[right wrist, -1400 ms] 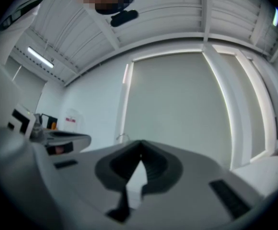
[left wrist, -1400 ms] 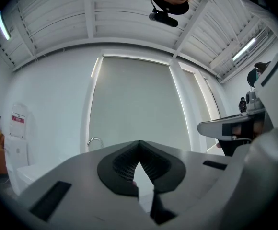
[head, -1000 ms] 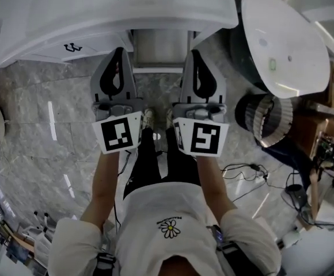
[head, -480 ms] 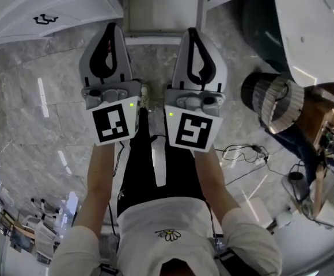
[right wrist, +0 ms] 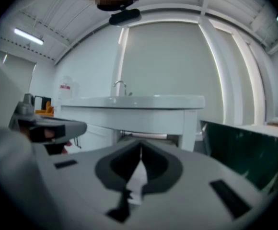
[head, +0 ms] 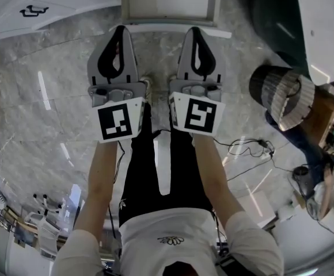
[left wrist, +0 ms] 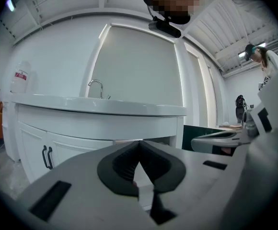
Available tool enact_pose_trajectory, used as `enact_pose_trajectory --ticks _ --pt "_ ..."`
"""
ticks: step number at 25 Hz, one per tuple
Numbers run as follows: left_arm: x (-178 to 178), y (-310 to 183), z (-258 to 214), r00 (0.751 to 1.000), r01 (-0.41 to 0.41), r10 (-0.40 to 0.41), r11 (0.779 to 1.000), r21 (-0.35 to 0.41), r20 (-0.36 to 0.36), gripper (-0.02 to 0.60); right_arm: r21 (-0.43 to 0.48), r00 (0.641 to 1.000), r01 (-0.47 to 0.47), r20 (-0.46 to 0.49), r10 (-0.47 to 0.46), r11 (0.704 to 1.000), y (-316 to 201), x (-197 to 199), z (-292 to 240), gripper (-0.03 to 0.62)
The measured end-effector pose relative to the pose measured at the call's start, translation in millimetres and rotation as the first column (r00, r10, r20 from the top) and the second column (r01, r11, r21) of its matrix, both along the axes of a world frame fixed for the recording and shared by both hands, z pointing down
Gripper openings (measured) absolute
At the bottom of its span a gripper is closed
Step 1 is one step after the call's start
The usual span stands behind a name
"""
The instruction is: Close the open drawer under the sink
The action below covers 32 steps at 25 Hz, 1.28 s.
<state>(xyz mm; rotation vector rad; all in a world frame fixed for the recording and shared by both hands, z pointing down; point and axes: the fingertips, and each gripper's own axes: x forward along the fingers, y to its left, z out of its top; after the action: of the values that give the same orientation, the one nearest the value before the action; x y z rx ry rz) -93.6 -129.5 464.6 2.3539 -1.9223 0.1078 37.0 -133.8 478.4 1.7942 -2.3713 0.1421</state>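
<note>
With our left gripper [head: 118, 32] and right gripper [head: 195, 33] both pinched shut on nothing, we could jam the open drawer [head: 168, 4] at top centre crooked by shoving unevenly.

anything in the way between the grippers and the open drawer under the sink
Nothing visible does. The left gripper and right gripper, both shut and empty, point at the open drawer, with only bare floor between their tips and its front.
</note>
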Motion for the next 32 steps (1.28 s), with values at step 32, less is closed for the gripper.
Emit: enact_pose_trajectory --ticks 32 --pt "-39.2 14.9 47.9 0.998 0.063 -0.064 0.993 -0.098 -0.007 0.021 -0.408 1.000 -0.005 0.002 0.006 0.913 8.4 -39.8 160.0 0.201"
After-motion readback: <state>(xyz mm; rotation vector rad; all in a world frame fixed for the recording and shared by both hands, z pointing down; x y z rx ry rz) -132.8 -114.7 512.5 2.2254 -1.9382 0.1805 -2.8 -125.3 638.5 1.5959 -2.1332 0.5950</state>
